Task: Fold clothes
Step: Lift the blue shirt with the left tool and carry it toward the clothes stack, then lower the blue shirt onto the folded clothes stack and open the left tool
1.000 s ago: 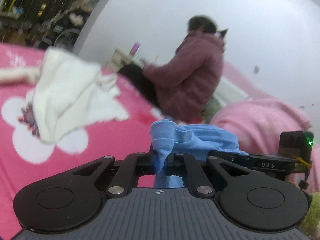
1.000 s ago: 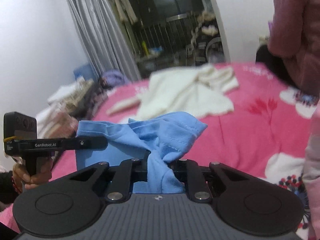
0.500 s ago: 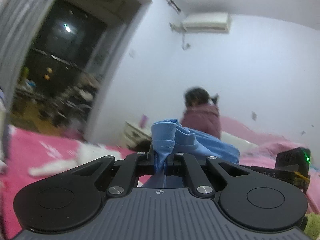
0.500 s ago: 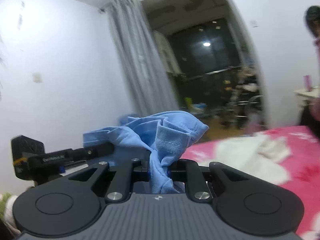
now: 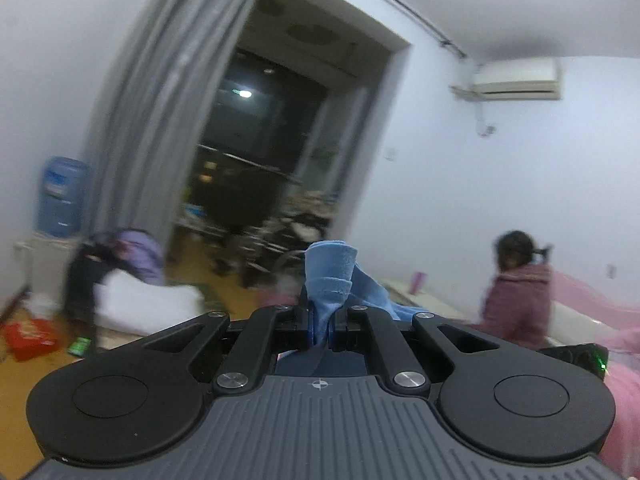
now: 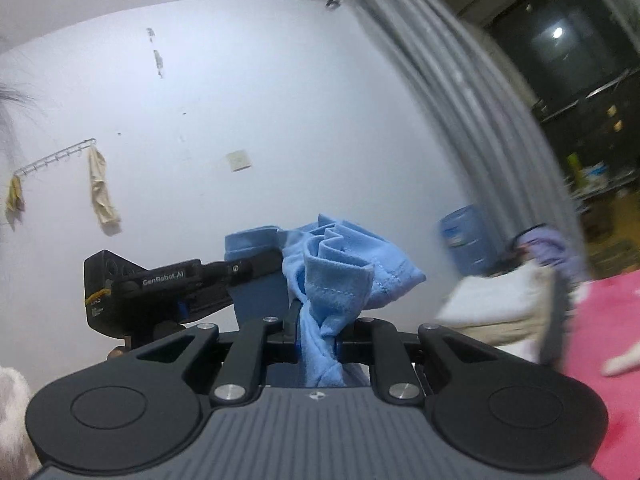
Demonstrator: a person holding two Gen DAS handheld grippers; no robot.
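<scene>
Both grippers raised off the bed, blue garment (image 5: 329, 280) pinched between each

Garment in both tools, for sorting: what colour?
Plain light blue garment, clearest in the right wrist view.

Most of the blue garment (image 5: 329, 280) is hidden below the gripper body in both wrist views. The pile of laundry (image 6: 492, 300) beside the pink bed (image 6: 600, 340) is smeared by motion blur, and the curtain (image 6: 460, 100) is blurred too.

White walls (image 6: 280, 100), grey curtain (image 5: 160, 100), dark window (image 5: 260, 140)
</scene>
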